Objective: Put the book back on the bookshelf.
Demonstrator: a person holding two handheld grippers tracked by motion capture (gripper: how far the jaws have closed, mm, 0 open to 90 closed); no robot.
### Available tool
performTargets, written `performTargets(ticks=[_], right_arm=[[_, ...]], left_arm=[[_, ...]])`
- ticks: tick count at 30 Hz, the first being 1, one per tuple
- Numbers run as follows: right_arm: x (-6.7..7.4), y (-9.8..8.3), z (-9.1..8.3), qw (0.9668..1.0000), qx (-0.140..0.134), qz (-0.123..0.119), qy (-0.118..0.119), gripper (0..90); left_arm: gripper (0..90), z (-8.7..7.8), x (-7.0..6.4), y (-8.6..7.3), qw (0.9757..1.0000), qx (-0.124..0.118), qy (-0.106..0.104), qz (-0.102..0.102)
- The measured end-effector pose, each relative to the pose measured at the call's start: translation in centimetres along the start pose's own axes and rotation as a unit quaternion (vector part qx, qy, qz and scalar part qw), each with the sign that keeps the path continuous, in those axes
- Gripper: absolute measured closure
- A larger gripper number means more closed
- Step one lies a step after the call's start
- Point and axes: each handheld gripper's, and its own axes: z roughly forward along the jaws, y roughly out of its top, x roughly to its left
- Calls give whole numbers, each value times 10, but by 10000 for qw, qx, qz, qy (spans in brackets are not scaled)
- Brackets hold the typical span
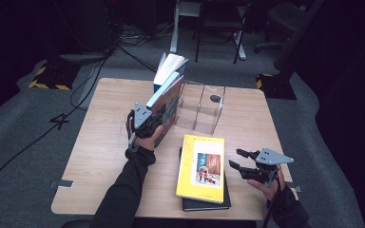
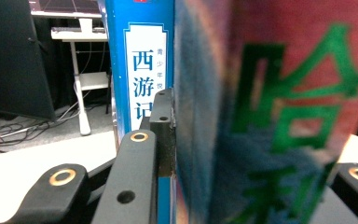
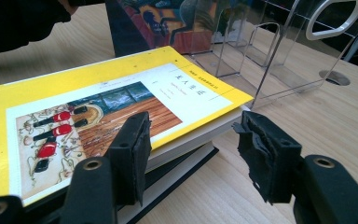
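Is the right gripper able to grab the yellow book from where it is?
Probably yes. The right hand-held gripper sits open beside the yellow book, which lies on top of a black book. Nothing stands between its jaws and the book's edge.

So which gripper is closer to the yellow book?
Right. The right gripper hovers open just off the yellow book's right edge, while the left gripper is farther up the table, clamped on a colourful book by the clear rack.
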Motion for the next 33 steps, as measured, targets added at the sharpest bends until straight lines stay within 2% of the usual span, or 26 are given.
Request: performTargets(ticks=[1,3,4,5,6,7,8,10,11,13,14,17,18,19,21,24,27,29,31,33], right_arm=[[0,0,0,10000,12,9,7,437],[-1,-1,0,10000,41,14,-2,432],[-1,-1,-1,10000,41,29,0,431],[-2,-2,-1,10000,40,62,-3,430],[-2,-2,-1,10000,40,62,-3,430],[-2,-3,-1,10000,63,54,4,428],[-2,-3,-1,10000,63,54,4,428],[-3,-4,-1,9999,94,42,102,418],[-3,-5,-1,9998,103,48,159,415],[-5,-6,-1,9998,145,47,138,412],[-6,-7,-1,9998,150,81,127,411],[-9,-8,-3,9998,162,126,80,411],[-9,-8,-3,9998,157,125,73,412],[-10,-8,-3,9998,152,124,59,411],[-10,-9,-3,9998,170,104,64,411],[-10,-11,-2,9997,226,74,-29,414],[-12,-14,0,9996,241,141,-108,416],[-12,-14,1,9995,225,137,-150,417],[-12,-14,1,9996,224,127,-153,418],[-11,-14,2,9996,224,130,-139,418]], left_arm=[[701,0,0,0,10000,0,0,0],[673,0,1,-6,9998,170,28,-22],[649,0,1,-6,9998,170,28,-22],[617,-2,2,-13,9995,311,58,-50],[615,-2,2,-13,9995,311,58,-50],[608,-6,4,-19,9991,431,-40,-40],[603,-6,4,-19,9991,431,-40,-40],[604,-9,3,-26,9976,674,-120,76],[603,-10,3,-31,9957,890,-192,144],[590,-11,4,-38,9914,1256,-199,318],[591,-10,6,-43,9883,1471,-217,327],[581,-6,8,-57,9813,1903,-196,233],[591,-4,7,-60,9781,2055,-215,268],[632,-2,4,-63,9762,2135,-215,327],[688,-1,1,-67,9781,2066,-78,234],[730,1,0,-68,9792,2024,59,127],[737,4,-4,-67,9786,2031,310,122],[739,10,-11,-68,9781,1989,604,110],[739,13,-13,-68,9781,1963,676,113],[739,20,-16,-67,9771,1963,807,142]])
